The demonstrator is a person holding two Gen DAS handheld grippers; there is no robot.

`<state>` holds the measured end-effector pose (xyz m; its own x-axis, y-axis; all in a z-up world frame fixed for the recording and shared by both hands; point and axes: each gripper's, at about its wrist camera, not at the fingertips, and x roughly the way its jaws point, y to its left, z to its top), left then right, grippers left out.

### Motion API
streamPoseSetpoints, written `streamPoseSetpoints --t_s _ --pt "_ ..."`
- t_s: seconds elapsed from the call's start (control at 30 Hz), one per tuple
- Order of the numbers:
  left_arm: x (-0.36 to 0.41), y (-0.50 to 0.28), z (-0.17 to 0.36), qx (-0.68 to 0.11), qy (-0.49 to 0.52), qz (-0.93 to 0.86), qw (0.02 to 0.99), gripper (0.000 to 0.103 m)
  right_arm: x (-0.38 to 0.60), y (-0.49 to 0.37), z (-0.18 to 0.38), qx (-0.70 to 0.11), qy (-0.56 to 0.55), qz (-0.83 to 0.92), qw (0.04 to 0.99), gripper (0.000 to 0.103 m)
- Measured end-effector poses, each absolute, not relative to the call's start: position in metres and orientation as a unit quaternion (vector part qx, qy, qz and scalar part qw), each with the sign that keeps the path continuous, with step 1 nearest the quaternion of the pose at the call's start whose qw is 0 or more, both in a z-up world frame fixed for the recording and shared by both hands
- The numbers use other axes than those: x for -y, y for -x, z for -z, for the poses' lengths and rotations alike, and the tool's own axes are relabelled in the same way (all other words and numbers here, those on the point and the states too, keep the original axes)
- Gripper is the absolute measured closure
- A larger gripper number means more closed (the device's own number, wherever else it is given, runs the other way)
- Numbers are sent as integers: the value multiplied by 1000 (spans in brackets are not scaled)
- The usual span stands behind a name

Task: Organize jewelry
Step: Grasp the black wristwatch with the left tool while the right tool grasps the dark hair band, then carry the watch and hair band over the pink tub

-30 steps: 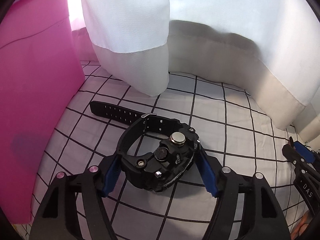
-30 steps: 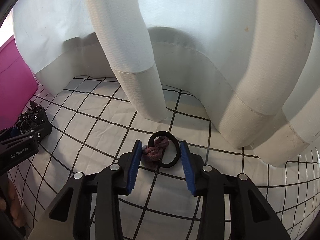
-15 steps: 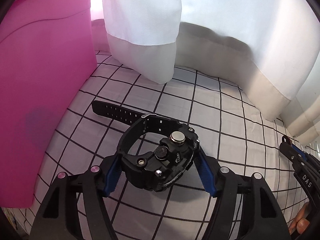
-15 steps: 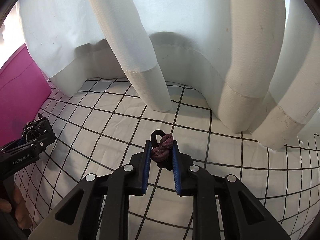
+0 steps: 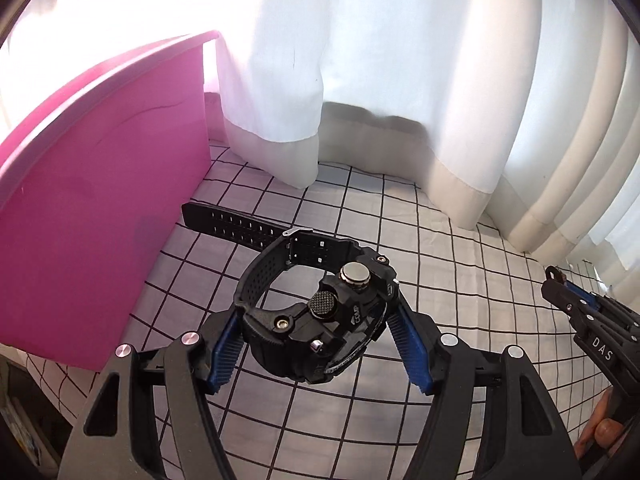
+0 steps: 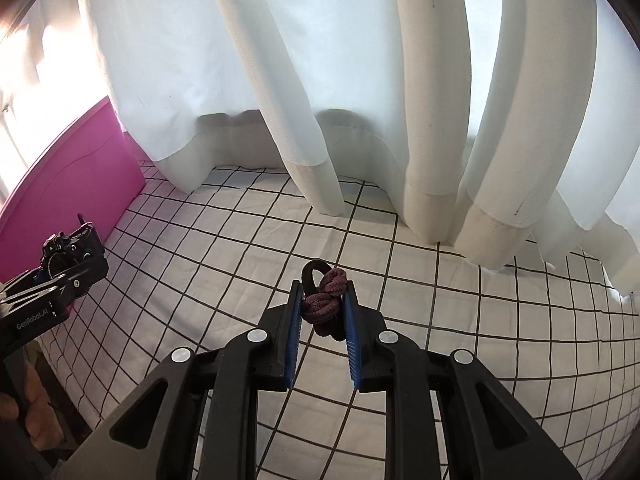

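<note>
Gripping the case of a chunky black watch (image 5: 320, 320), the left gripper (image 5: 316, 344) has its blue ribbed pads (image 5: 224, 356) pressed against both flanks of the case, so the watch hangs above the checked white sheet (image 5: 460, 280) rather than lying on it. White lettering on a side button of the case reads "COMP" (a ring of finer print runs round the bezel edge, too small to read). The watch sits on edge, its round metal crown and knurled button facing up toward the camera; the strap loops away from the case through its buckle, and the free perforated tail (image 5: 224, 222) stretches out to the upper left, toward the pink bin (image 5: 100, 184) just beside it.

In the right wrist view, the right gripper (image 6: 322, 312) is narrowed onto a knotted maroon cord bracelet (image 6: 326, 300) with a black ring (image 6: 314, 272) standing up behind the knot; the pads touch the bundle on both sides, and it is held clear of the sheet. The bundle's long axis runs roughly along the fingers, away from the camera.

Each tool shows in the other's view: the right one's side reads "DAS", the left one's "GenRobot.AI". White curtains (image 6: 360, 80) hang down onto the sheet behind everything.
</note>
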<state>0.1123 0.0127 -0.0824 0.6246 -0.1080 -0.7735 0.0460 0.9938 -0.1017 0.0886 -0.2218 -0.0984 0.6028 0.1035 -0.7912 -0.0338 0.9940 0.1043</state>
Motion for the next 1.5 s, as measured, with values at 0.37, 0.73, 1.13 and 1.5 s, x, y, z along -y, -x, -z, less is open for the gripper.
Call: streamPoseSetpoints --t_s 0.37,0.73,1.13,1.5 --pt "-38 -75 -16 -353 52 33 934 38 167 -81 6 -373 -20 -116 920 83" --pt "-139 -75 -73 -298 65 -69 950 38 56 -118 -54 -312 1 -234 921 83" --pt "-265 -94 -59 -334 74 -179 922 38 -85 -177 -59 -329 32 -327 885 83" --pt "-309 -127 -9 -400 99 -178 894 38 -154 -225 -25 -394 77 -332 854 83"
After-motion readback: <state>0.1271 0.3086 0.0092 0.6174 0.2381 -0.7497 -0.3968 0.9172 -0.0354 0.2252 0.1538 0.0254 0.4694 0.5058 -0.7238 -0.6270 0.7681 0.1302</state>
